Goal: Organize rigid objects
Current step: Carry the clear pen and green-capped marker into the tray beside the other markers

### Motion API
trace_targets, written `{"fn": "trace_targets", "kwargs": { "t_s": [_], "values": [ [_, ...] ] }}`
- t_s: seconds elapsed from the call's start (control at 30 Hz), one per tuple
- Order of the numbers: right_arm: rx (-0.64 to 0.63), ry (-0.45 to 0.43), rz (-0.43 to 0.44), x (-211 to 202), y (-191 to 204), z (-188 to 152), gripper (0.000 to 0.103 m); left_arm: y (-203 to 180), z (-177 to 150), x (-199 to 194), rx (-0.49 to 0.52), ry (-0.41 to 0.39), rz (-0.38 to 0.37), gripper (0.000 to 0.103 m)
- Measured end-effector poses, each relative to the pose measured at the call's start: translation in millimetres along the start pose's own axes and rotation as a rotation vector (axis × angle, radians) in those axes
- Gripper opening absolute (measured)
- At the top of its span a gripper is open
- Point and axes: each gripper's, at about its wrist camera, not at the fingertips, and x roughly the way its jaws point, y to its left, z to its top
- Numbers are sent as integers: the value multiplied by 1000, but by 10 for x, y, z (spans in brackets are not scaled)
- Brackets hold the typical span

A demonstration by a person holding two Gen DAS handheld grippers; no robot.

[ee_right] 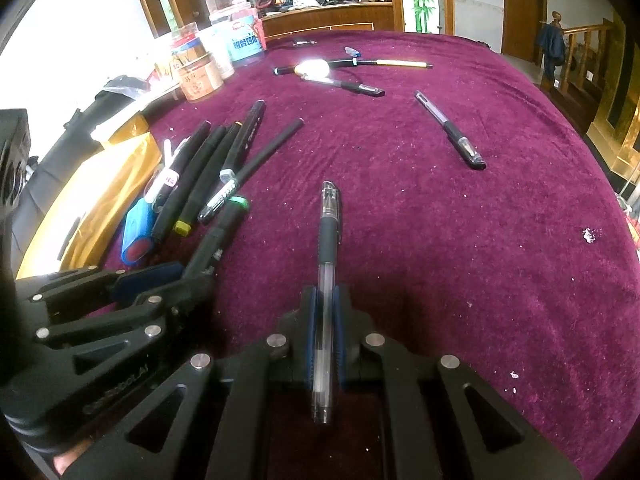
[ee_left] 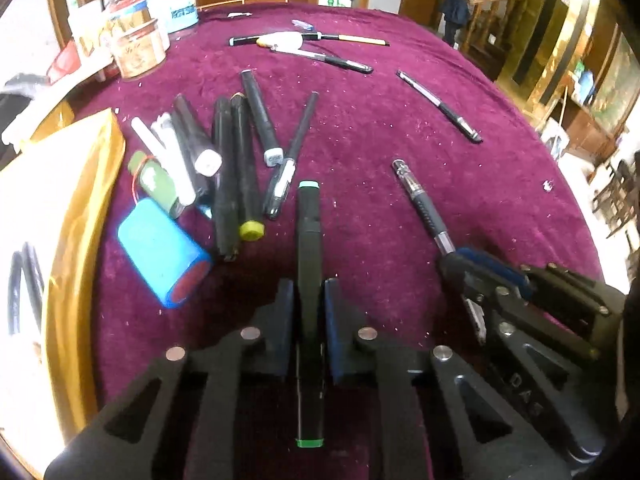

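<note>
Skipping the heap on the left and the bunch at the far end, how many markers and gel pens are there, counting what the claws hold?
Black marker: 1, in the left gripper.
Gel pens: 2, the held gel pen in the right gripper and the loose gel pen on the purple cloth.
Total: 3.

A maroon velvet cloth (ee_right: 440, 260) covers the table; jars and tins (ee_right: 216, 52) crowd its far left corner, a wooden staircase railing (ee_right: 580, 52) behind.
</note>
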Motion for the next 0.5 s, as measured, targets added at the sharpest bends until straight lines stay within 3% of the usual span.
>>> {"fn": "trace_targets", "kwargs": {
  "t_s": [0.1,0.23,0.4,0.5],
  "values": [
    [-28,2,-28,14,60,0,7,131,-32,-88,-82,7,-88,12],
    [-41,-2,-51,11,97,-9,7,344,-140,-427,-167,-56,-172,12],
    [-21,-54,-8,-78,76,-22,6,693,-285,-830,-260,-102,-231,12],
    [-42,-107,39,-171,116,-44,6,953,-360,-1062,-318,-148,-220,12]
  ]
}}
